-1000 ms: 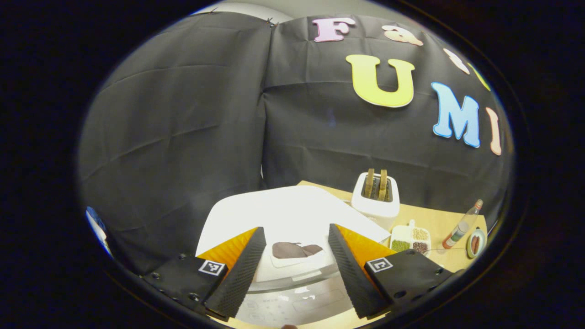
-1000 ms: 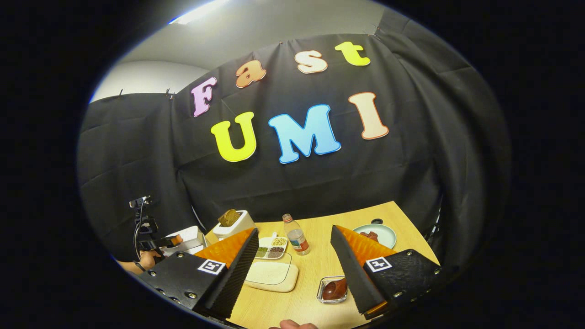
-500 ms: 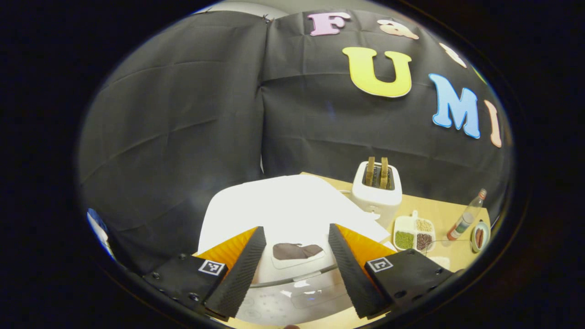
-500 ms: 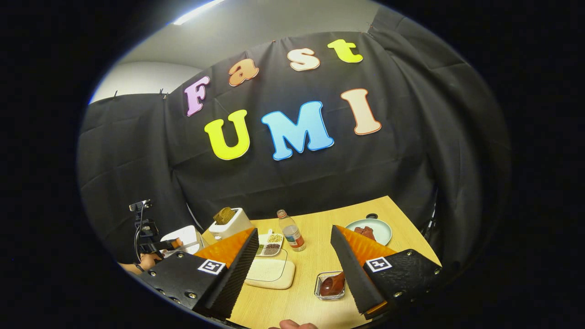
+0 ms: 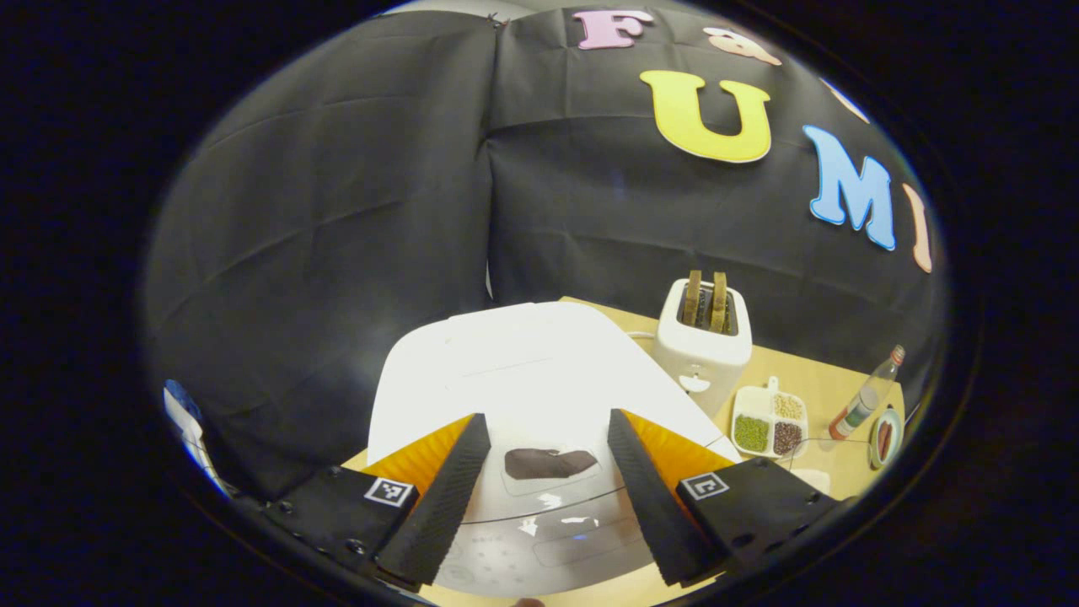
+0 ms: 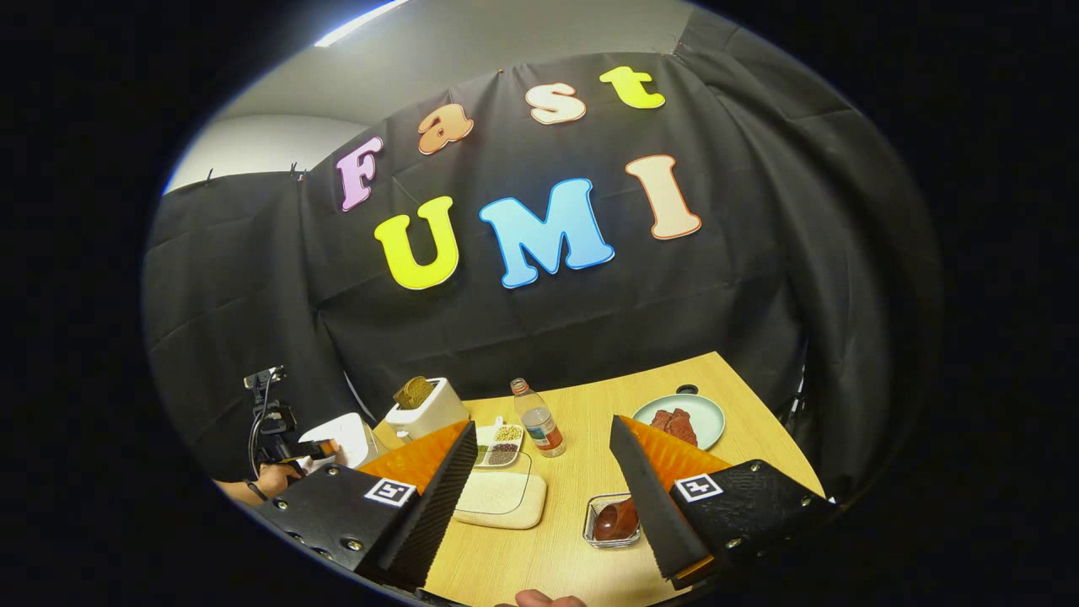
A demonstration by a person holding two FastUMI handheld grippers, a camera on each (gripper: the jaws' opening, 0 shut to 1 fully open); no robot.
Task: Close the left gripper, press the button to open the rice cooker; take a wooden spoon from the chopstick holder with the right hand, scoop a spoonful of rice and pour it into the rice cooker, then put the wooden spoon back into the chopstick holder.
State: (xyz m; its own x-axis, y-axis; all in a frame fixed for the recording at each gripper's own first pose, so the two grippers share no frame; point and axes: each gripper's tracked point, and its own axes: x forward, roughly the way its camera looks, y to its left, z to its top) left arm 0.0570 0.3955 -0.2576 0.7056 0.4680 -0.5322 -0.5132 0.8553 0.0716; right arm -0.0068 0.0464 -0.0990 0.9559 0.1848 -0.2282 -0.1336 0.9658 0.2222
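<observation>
Since 1 s ago the left gripper (image 5: 539,497) has lifted a bit, so the white rice cooker (image 5: 523,371) shows more of its lid and control panel in the left gripper view; its fingers are set wide apart w/ nothing between them, hovering above the cooker's front, lid closed. Dark patch on the lid's button area (image 5: 548,463) sits between the fingers, not touched. Right of the cooker: white toaster (image 5: 704,341) w/ two toast slices up, divided dish of beans (image 5: 767,421), bottle (image 5: 860,405). Right gripper (image 6: 539,493) also wide, empty, over the wooden table (image 6: 590,405). Below it, tray of rice (image 6: 501,497) just beside its left finger, small glass dish w/ a brown spoon-like item (image 6: 614,521) near its right finger; can't tell if that's the wooden spoon. Bottle (image 6: 536,418) and green plate w/ meat (image 6: 681,420) farther back. Right gripper view also catches the other gripper and holding hand (image 6: 274,479) far left by the cooker (image 6: 346,437).
</observation>
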